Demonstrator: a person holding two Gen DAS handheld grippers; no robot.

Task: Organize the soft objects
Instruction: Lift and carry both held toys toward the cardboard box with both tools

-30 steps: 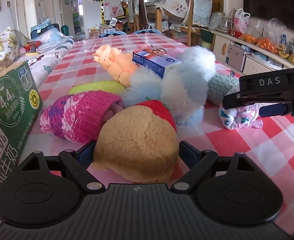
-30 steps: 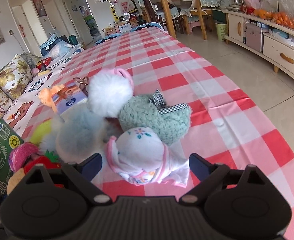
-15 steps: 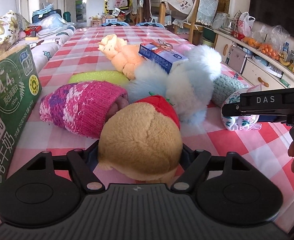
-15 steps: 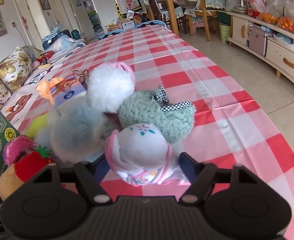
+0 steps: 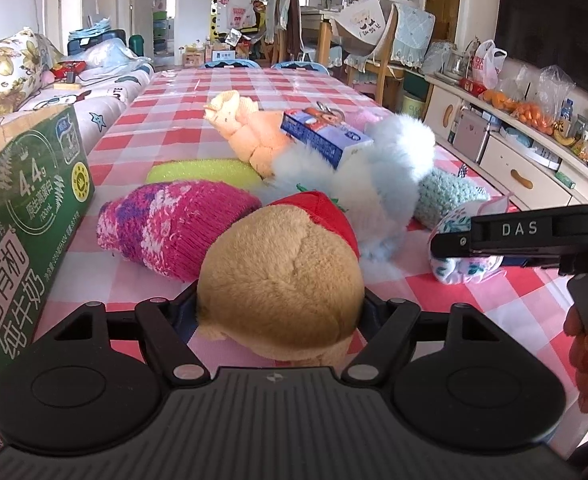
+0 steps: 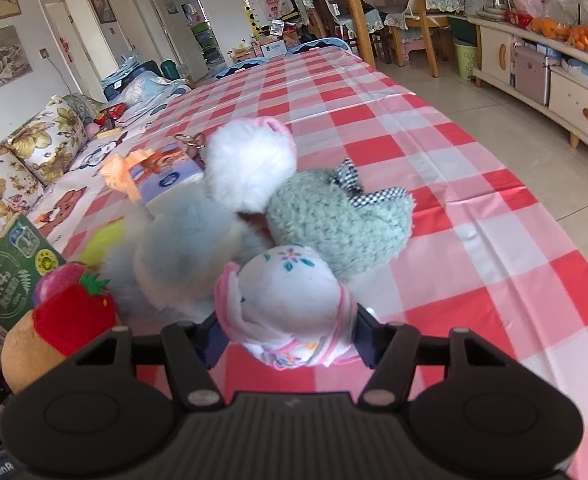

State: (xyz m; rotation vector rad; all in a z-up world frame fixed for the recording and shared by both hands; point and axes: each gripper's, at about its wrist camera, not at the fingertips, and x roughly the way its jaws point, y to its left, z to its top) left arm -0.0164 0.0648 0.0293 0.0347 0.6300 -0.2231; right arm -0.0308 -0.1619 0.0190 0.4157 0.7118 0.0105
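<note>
One tan plush toy (image 5: 282, 280) with a red strawberry cap is pressed between the closing jaws of the left gripper (image 5: 280, 304) on the checked tabletop (image 6: 474, 240). One white floral cloth bundle (image 6: 290, 300) is squeezed by the closing jaws of the right gripper (image 6: 288, 334). Behind them, one magenta knitted piece (image 5: 170, 228), what seem to be two fluffy pompoms, one pale blue (image 6: 186, 256) and one white (image 6: 250, 168), one green crocheted piece (image 6: 338, 224) and one yellow-green sponge (image 5: 202, 170) are clustered. One green milk carton (image 5: 22, 232) is seen at the left.
</note>
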